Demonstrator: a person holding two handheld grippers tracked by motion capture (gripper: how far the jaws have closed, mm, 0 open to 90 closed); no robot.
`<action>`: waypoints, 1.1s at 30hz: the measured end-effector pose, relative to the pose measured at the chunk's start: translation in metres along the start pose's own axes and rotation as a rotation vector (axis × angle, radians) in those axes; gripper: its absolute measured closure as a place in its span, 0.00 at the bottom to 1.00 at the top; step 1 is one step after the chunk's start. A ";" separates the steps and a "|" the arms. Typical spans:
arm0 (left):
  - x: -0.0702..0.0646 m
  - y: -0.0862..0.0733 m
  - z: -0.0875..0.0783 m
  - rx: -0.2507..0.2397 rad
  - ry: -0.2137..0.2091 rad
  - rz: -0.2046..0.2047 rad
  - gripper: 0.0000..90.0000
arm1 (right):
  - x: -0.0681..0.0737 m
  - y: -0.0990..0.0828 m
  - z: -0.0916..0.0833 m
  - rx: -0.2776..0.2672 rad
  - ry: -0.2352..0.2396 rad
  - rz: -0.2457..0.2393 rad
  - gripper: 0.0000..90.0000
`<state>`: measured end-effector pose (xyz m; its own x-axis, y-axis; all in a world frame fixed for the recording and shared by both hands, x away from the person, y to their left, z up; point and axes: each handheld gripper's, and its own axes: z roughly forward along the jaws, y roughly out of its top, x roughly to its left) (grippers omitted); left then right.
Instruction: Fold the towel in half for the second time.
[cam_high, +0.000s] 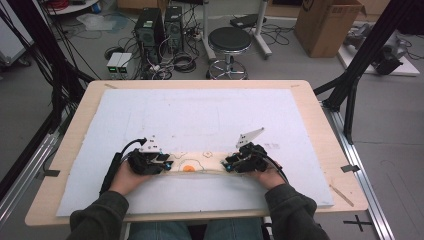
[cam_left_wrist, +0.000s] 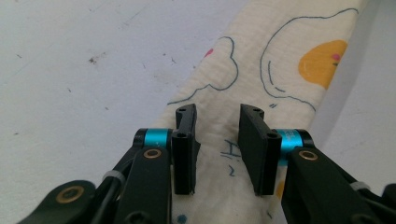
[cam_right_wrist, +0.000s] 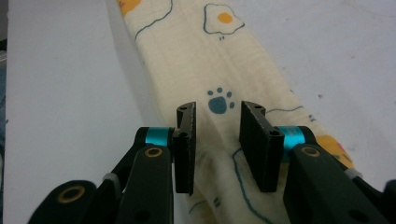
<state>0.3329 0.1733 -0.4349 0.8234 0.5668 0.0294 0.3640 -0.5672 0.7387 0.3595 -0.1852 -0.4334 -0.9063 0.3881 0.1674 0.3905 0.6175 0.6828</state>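
Folded cloth strip (cam_high: 197, 164), cream with fried-egg and paw prints, lying flat on the white mat (cam_high: 200, 120) that covers the wooden worktop (cam_high: 320, 125). High view: the strip runs left to right near the person's edge of the mat, with the left tool (cam_high: 167, 164) at its left end and the right tool (cam_high: 229, 165) at its right end, each held in one hand. Both ends of the strip are hidden under the tools here, and the state of the jaws cannot be read at this size.

Left gripper view: the left tool (cam_left_wrist: 217, 149) has its jaws parted, straddling the cloth (cam_left_wrist: 261, 70) with a clear gap between them; fabric lies in the gap and neither jaw pinches it. An orange yolk print sits farther along the strip.

Right gripper view: the right tool (cam_right_wrist: 217, 149) likewise has its jaws apart over the cloth (cam_right_wrist: 196, 56), with a blue paw print just beyond the tips.

The mat beyond the strip is bare up to its far edge, and to either side. A narrow band of mat lies between the strip and the near edge. Past the worktop stand a black stool (cam_high: 229, 42), computer towers (cam_high: 159, 30) and a cardboard box (cam_high: 327, 25) on the floor.
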 end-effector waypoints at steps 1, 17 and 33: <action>0.001 -0.001 0.000 0.000 0.003 -0.003 0.74 | 0.000 -0.001 0.000 -0.006 -0.007 -0.011 0.73; 0.009 -0.016 -0.021 -0.039 -0.049 -0.045 0.54 | -0.004 -0.014 -0.025 -0.055 -0.088 0.008 0.61; 0.005 -0.020 -0.023 -0.006 -0.034 -0.007 0.54 | 0.003 -0.026 -0.022 -0.009 -0.127 -0.047 0.51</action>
<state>0.3198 0.2012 -0.4346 0.8351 0.5501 0.0012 0.3675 -0.5594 0.7429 0.3427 -0.2146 -0.4352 -0.8958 0.4424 0.0440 0.3459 0.6313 0.6941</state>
